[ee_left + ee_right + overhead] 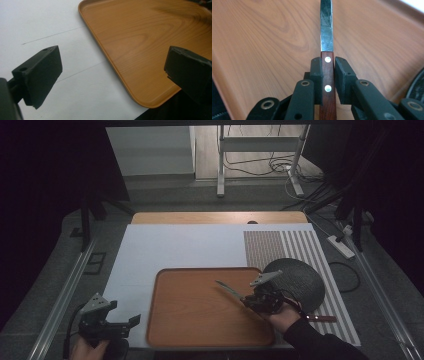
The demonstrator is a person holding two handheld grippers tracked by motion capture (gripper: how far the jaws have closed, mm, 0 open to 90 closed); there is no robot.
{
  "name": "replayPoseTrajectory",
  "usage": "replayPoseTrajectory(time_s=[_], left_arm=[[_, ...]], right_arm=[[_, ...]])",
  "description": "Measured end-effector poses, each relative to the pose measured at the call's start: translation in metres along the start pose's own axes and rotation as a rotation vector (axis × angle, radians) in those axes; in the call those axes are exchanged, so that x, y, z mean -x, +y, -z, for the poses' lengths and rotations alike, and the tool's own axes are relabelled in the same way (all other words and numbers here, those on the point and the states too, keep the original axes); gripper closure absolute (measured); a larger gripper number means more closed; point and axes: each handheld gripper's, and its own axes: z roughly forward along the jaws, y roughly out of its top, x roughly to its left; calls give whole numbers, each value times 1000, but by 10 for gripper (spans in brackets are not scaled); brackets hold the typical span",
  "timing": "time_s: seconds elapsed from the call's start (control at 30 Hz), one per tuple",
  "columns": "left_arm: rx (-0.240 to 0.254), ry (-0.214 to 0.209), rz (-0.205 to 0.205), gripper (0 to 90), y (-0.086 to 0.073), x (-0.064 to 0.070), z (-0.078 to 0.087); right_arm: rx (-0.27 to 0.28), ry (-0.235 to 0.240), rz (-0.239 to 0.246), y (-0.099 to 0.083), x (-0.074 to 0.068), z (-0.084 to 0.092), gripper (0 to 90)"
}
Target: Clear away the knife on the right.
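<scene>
At the near left corner of the counter (220, 217), the left gripper (131, 322) hangs over the white sheet (175, 247), held from below by the person's left hand (89, 350). Its fingers (41, 75) are spread wide apart with nothing between them; in the left gripper view they frame the white sheet and the rounded near corner of the wooden tray (140, 42).

The tray (200, 307) lies on the sheet in the middle of the counter, nearer the person.

Over the tray's right part, the right gripper (246, 301) is clenched on a knife (229, 290). In the right gripper view its fingers (316, 72) press on either side of the reddish wooden handle with two metal rivets, and the metal blade of the knife (327, 37) points away over the tray's wood surface. The person's right hand (285, 316), in a dark sleeve, holds this gripper.

Just right of the tray, a dark round plate (300, 279) rests on a striped placemat (300, 247), touching or slightly overlapping the tray's far right corner.
</scene>
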Motion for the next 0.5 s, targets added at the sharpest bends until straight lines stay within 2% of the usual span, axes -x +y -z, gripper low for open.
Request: replayPoseTrajectory(time_s=[0.27, 0.3, 0.4, 0.47, 0.5], left_arm=[[1, -1, -1, 23, 0, 0, 0], [1, -1, -1, 23, 0, 0, 0], [0, 0, 0, 24, 0, 0, 0], [-2, 1, 0, 24, 0, 0, 0], [-3, 1, 0, 24, 0, 0, 0]], right_arm=[[-95, -2, 26, -7, -7, -20, 761], [-93, 1, 26, -7, -8, -20, 754], [-90, 12, 18, -6, -7, -19, 616], [-61, 1, 37, -1, -8, -14, 607], [-45, -2, 49, 2, -9, -12, 668]])
